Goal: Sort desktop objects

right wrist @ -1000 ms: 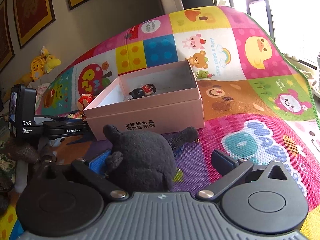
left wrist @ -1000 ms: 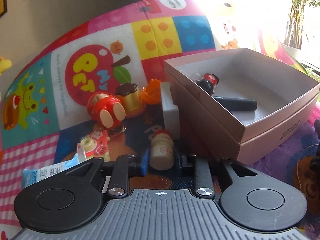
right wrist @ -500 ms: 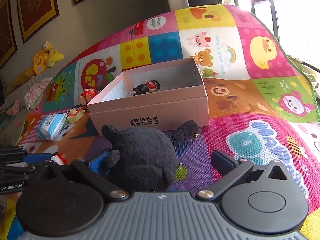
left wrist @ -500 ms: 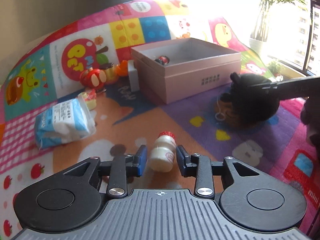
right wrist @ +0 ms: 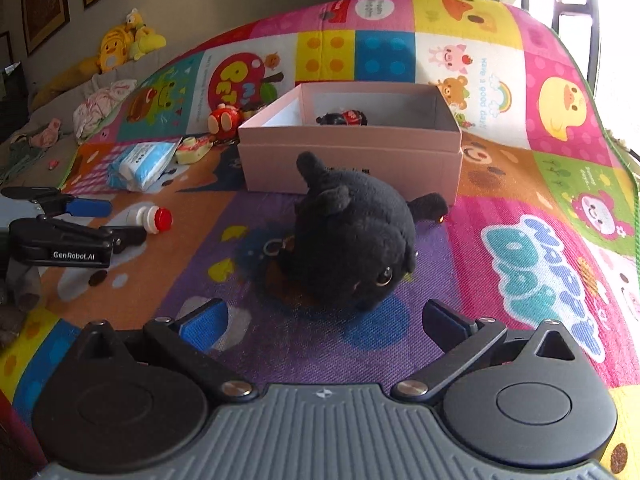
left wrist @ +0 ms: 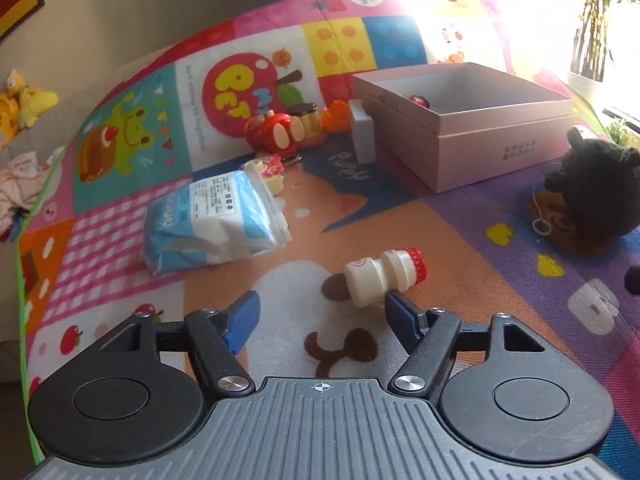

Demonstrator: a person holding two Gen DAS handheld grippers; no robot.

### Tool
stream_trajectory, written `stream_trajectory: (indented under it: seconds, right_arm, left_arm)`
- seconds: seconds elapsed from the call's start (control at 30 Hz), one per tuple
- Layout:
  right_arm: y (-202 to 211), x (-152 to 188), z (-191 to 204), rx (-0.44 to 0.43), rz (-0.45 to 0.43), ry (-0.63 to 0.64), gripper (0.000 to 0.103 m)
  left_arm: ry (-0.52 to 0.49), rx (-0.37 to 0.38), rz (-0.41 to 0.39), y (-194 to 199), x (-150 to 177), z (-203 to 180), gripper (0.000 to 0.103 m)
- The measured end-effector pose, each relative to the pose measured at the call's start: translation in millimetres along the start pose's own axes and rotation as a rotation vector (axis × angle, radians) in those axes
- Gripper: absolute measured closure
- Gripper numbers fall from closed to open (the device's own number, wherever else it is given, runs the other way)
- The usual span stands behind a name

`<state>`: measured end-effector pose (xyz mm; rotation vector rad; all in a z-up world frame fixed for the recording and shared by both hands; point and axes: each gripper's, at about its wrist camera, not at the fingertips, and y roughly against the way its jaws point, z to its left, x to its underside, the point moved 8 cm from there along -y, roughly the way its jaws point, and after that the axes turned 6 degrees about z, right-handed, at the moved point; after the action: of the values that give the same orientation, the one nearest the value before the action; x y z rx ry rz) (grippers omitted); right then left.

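Colourful playmat (left wrist: 120, 248), white red-capped bottle (left wrist: 382, 278) on its side, left jaws opening, right jaws spread.

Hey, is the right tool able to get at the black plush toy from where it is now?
Probably yes. The right tool is open, and the black plush toy lies on the mat just ahead of its fingertips with nothing between. The pink box sits behind the toy, out of the way.

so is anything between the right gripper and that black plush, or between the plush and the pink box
Nothing visible. The right gripper is open, with only bare mat between its fingers and the black plush toy. The pink box sits directly behind the plush, its open top unobstructed and holding only a small figure.
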<state>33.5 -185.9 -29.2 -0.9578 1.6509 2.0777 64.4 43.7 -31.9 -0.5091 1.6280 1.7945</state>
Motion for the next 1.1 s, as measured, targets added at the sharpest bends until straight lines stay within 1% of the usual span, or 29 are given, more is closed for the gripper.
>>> stream_trajectory:
  seconds: [0.03,0.07,0.1,0.13,0.2,0.3,0.4,0.47,0.5,0.53,0.6,0.67,0.7,0.73,0.8,0.87,0.93,1.0,1.07,1.1]
  right_arm:
    - [-3,2,1,-0.01,0.022,-0.01,0.0]
    - [-7,4,2,-0.02,0.044,-0.023,0.0]
    - [-7,5,4,-0.006,0.031,-0.022,0.0]
    - [-9,6,6,-0.002,0.036,-0.019,0.0]
    - [-11,6,8,0.022,0.038,-0.017,0.0]
    - [-13,8,10,0.042,0.046,-0.001,0.0]
    - [-14,10,13,0.056,0.054,0.051,0.0]
    - [-13,10,13,0.052,0.058,0.063,0.0]
    - [-12,9,13,0.044,0.069,0.08,0.0]
    - [-10,7,13,0.039,0.069,0.09,0.0]
    - [3,-2,12,0.073,-0.011,0.114,0.0]
    - [12,-12,16,0.133,-0.079,0.196,0.0]
    - [16,-20,15,0.138,-0.109,0.206,0.0]
    - [17,-25,11,0.124,-0.119,0.171,0.0]
    - [18,-41,-8,0.063,-0.113,0.036,0.0]
    - [22,-54,-32,0.047,-0.141,-0.096,0.0]
    - [31,-62,-62,0.087,-0.196,-0.234,0.0]
    - [34,-65,-88,0.148,-0.231,-0.322,0.0]
    - [26,-62,-103,0.169,-0.199,-0.358,0.0]
    - [20,-58,-106,0.162,-0.176,-0.371,0.001]
  left_arm:
    - [0.019,0.037,0.001,2,0,-1,0.028]
    - [0.042,0.09,0.007,4,1,-3,0.028]
    - [0.061,0.13,0.01,6,1,-6,0.027]
    - [0.074,0.156,0.011,6,1,-9,0.027]
    - [0.087,0.18,0.013,4,-1,-15,0.027]
    - [0.092,0.188,0.013,-3,-5,-25,0.03]
    - [0.085,0.194,-0.002,-7,-8,-34,0.031]
    - [0.064,0.184,-0.009,-7,-8,-38,0.029]
    - [0.051,0.172,-0.011,-7,-6,-39,0.025]
    - [0.043,0.163,-0.014,-7,-4,-39,0.02]
    - [0.046,0.159,-0.016,-6,-1,-37,0.015]
    - [0.06,0.166,-0.021,-5,1,-34,0.014]
    - [0.066,0.169,-0.02,-5,2,-34,0.011]
    - [0.074,0.172,-0.016,-5,2,-32,0.008]
    - [0.085,0.171,-0.016,-4,4,-31,0.007]
    - [0.094,0.176,-0.015,-3,6,-30,0.005]
    - [0.101,0.194,-0.016,-3,6,-30,0.001]
    - [0.11,0.211,-0.015,-4,6,-29,0.0]
    - [0.111,0.214,-0.014,-4,6,-30,0.0]
    - [0.11,0.214,-0.014,-4,6,-30,0.0]
